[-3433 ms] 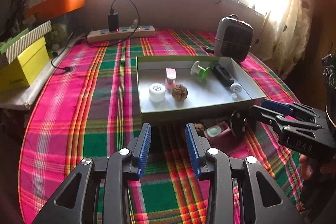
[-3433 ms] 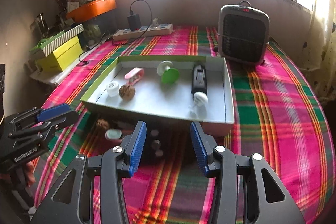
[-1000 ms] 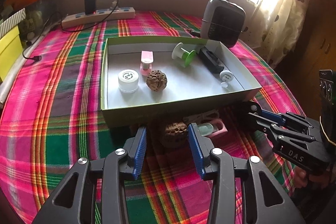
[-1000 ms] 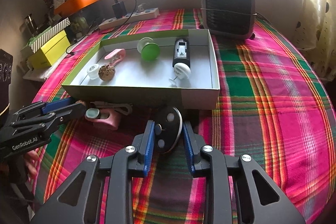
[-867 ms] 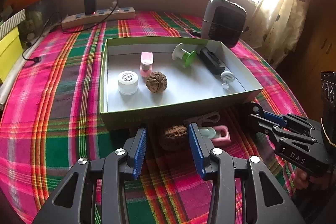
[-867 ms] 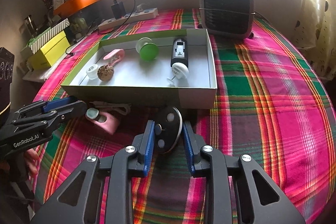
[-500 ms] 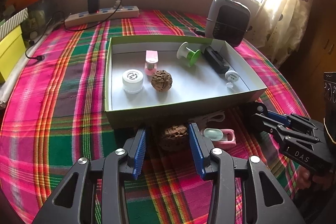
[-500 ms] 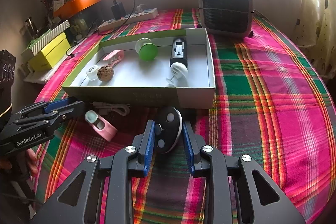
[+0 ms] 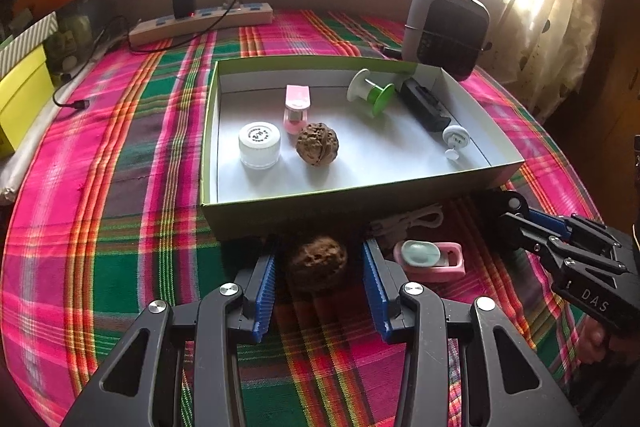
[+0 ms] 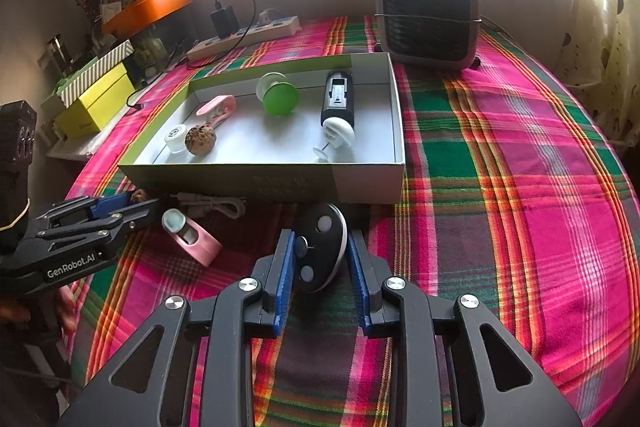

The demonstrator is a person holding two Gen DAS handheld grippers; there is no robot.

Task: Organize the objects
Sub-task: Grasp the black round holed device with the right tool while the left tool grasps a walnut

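Note:
A shallow green-edged box (image 9: 360, 205) (image 10: 260, 183) holds a white jar, a walnut, a pink clip, a green spool, a black device and a white pin. In front of it a second walnut (image 9: 318, 261) rests on the plaid cloth between the pads of my left gripper (image 9: 320, 267) (image 10: 136, 205). That gripper is open, with a gap on each side of the walnut. My right gripper (image 10: 320, 247) (image 9: 506, 209) is shut on a black disc with a white rim (image 10: 316, 259), held on edge just above the cloth.
A pink holder with a pale cap (image 9: 430, 259) (image 10: 190, 235) and a coiled white cable (image 9: 412, 221) lie between the grippers. A grey heater (image 10: 428, 11), a power strip (image 9: 200, 25) and yellow boxes (image 10: 92, 103) stand beyond the box.
Since the earliest frames both grippers came up to the box and the right one shut on the disc. In the last second the pink holder swung round; the grippers kept still.

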